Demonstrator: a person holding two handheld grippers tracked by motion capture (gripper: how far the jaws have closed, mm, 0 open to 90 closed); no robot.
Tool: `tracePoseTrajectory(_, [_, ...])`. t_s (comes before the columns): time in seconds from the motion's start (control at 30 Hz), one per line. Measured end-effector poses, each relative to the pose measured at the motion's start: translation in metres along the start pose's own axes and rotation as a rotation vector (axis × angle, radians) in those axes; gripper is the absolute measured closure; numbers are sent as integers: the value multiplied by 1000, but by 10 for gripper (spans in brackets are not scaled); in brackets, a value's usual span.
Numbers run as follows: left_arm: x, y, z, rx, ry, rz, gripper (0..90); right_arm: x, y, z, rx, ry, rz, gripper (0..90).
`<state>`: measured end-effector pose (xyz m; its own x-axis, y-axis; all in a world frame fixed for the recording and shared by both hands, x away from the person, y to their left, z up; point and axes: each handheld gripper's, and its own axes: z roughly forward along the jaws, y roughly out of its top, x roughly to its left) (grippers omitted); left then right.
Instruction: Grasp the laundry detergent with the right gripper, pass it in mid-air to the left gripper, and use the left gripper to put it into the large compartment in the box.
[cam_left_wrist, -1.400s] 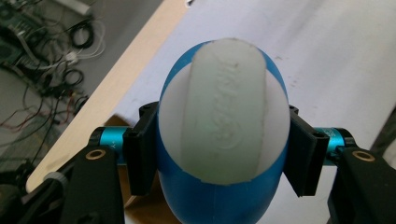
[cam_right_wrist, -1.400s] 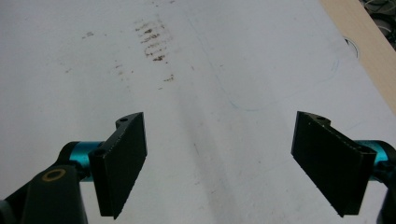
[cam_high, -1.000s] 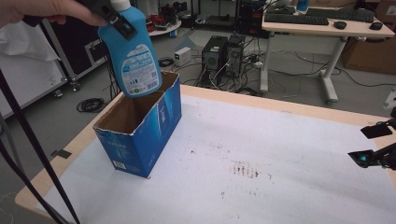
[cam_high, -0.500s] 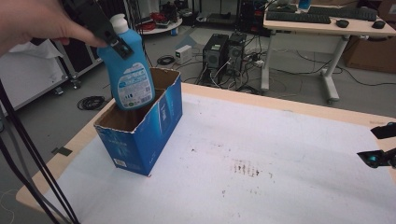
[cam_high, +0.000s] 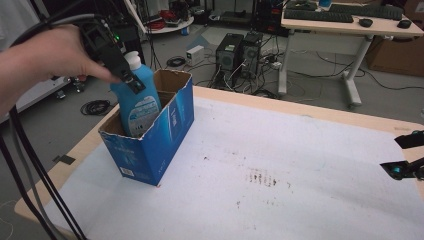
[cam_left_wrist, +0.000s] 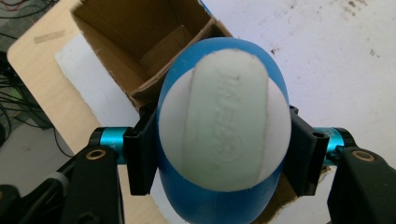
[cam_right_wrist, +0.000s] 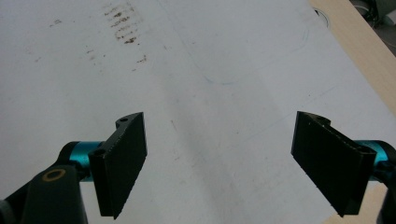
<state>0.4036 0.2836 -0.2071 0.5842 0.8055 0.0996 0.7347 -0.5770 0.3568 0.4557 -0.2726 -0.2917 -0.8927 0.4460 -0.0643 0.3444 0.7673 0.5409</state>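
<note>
Leftmost, left tool clenched around the neck of a blue detergent bottle, held upright and partly down inside the near compartment of an open blue cardboard box on the white-covered surface. Far right, right tool released, jaws wide apart over bare cover.

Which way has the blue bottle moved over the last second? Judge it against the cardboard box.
Yes. The blue bottle, clamped in the left gripper, has dropped downward into the cardboard box; its base now sits below the box rim.
</note>
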Motion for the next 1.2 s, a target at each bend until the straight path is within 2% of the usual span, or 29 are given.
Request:
tracePoseTrajectory(0.27, [-5, -7, 25, 25, -15, 13, 383, 2, 0, 0, 2, 2, 0, 176])
tracePoseTrajectory(0.7, [-8, -15, 53, 67, -21, 47, 383, 3, -3, 2, 7, 5, -7, 176])
tracePoseTrajectory(0.83, [-10, -16, 59, 79, -22, 61, 383, 4, -3, 2, 6, 5, -4, 176])
tracePoseTrajectory(1.2, [-11, -19, 66, 86, -21, 60, 383, 4, -4, 1, 7, 1, 1, 176])
